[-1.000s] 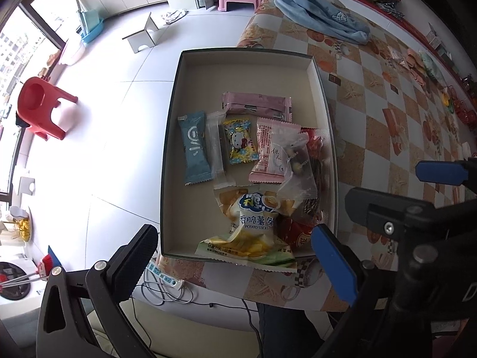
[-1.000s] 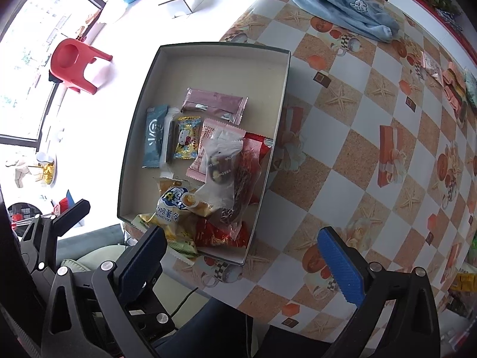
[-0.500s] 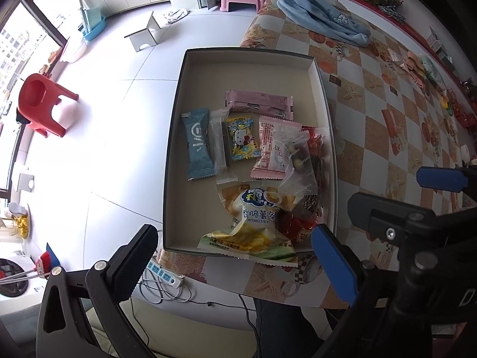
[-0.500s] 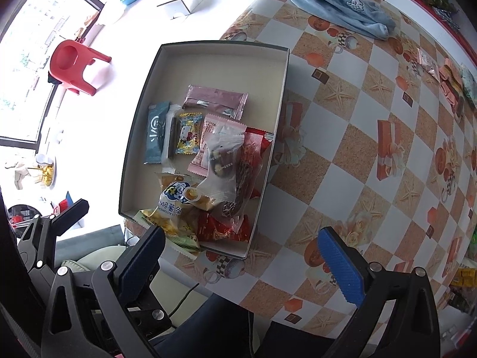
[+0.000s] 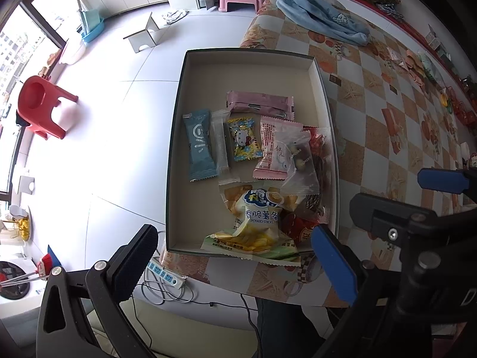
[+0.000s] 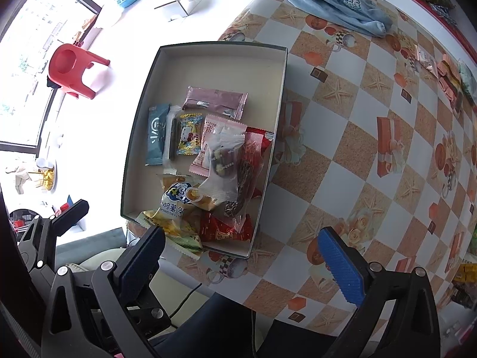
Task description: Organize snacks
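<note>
A shallow cardboard box [image 5: 253,68] [image 6: 220,59] lies at the table's near corner with several snack packets in it: a blue bar [image 5: 199,146], a Hello Kitty candy [image 5: 243,140], a pink bar [image 5: 259,104], a clear bag [image 5: 298,164], a yellow potato-stick bag [image 5: 259,226] [image 6: 176,208] hanging over the near rim, and a red packet [image 6: 223,229]. My left gripper [image 5: 235,262] is open and empty, held above the box's near edge. My right gripper [image 6: 241,262] is open and empty, above the table's near edge beside the box.
The checkered tablecloth [image 6: 357,149] covers the table. A blue cloth [image 5: 322,18] lies at the far end. More snacks [image 6: 447,71] line the far right edge. A red stool [image 5: 41,104] and a power strip [image 5: 165,273] are on the floor at the left.
Both grippers have drawn back and up a little, so the box sits slightly farther away. Nothing in the box has moved.
</note>
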